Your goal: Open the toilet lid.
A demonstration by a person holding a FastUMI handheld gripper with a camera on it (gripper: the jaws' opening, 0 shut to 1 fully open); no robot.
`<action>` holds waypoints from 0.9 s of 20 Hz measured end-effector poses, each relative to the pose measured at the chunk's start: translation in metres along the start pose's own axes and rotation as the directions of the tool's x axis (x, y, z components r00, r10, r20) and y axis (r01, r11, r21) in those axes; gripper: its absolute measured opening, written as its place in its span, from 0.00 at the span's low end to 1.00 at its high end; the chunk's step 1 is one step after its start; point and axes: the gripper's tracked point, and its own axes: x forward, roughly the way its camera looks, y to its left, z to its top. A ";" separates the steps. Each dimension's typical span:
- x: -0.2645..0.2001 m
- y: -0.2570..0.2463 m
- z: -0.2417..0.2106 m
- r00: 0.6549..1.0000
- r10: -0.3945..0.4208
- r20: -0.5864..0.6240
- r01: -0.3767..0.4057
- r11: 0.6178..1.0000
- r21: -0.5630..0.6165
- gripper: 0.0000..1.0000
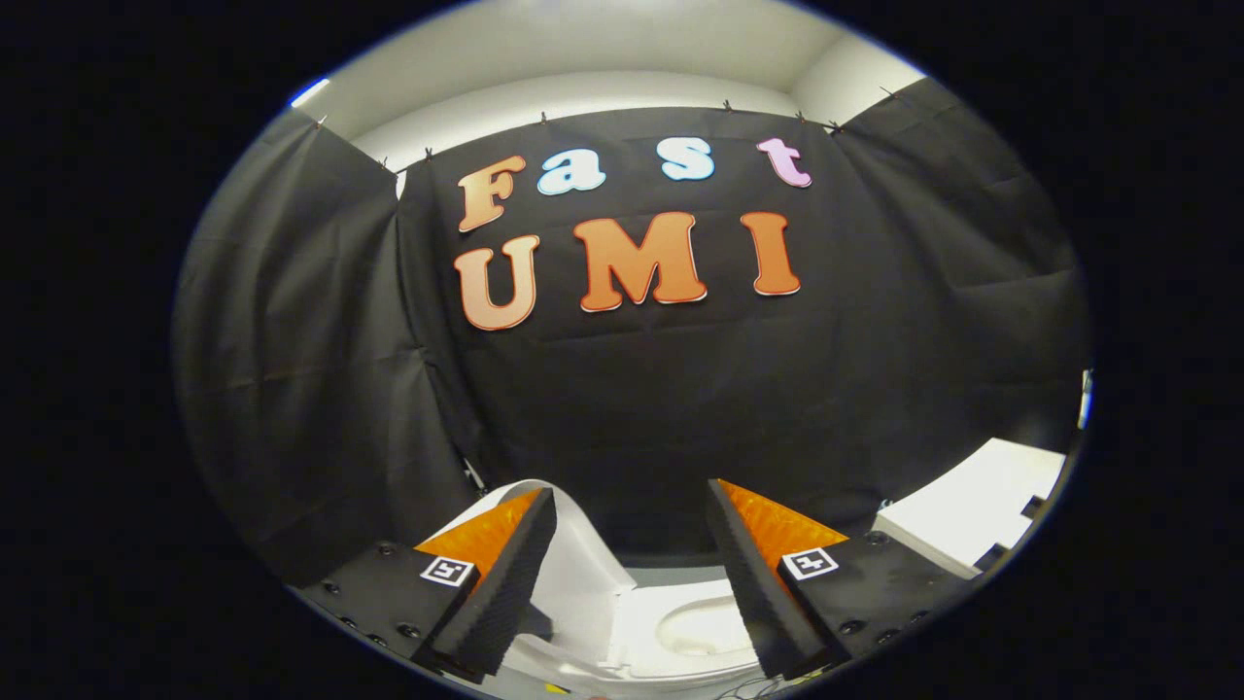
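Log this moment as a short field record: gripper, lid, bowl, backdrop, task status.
gripper: gripper, fingers apart, nothing between them pressed
toilet lid: toilet lid raised, standing up beside the left finger
toilet bowl: toilet bowl exposed, low between the fingers
backdrop: black cloth wall beyond the toilet
side object: white tank-like block past the right finger
task status: lid appears already open
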 end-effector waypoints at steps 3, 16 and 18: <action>0.003 -0.041 0.031 0.999 -0.037 0.038 0.038 0.998 -0.048 0.99; -0.021 -0.103 0.011 0.999 -0.045 0.026 0.045 0.999 0.004 0.99; -0.020 -0.107 0.003 1.000 -0.022 0.016 0.022 0.999 -0.023 0.99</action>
